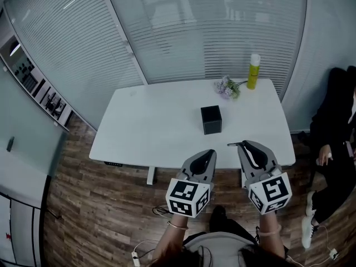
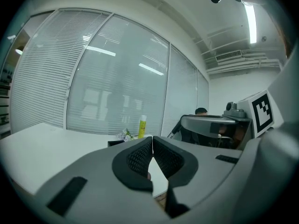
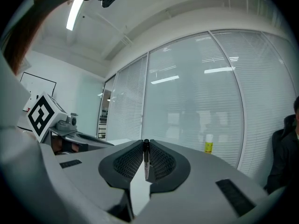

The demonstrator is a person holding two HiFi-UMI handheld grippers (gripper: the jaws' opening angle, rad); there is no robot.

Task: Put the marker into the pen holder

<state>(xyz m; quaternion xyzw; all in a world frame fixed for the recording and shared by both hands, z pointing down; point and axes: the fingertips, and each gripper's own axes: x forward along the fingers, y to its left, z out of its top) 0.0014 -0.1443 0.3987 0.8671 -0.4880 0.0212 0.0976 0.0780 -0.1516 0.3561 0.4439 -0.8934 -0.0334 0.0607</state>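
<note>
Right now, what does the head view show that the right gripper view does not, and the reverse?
Only the head view: the holder and the flowers on the table, and the floor. Only the right gripper view: the ceiling lamp. Both: the right tool shut on the marker, the left tool, the yellow bottle and a seated person.

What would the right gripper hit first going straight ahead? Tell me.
Probably nothing close. The right gripper, shut on the thin black marker, aims over the white table at the blind-covered glass wall; the yellow bottle stands right of that line. Depth is unclear.
</note>
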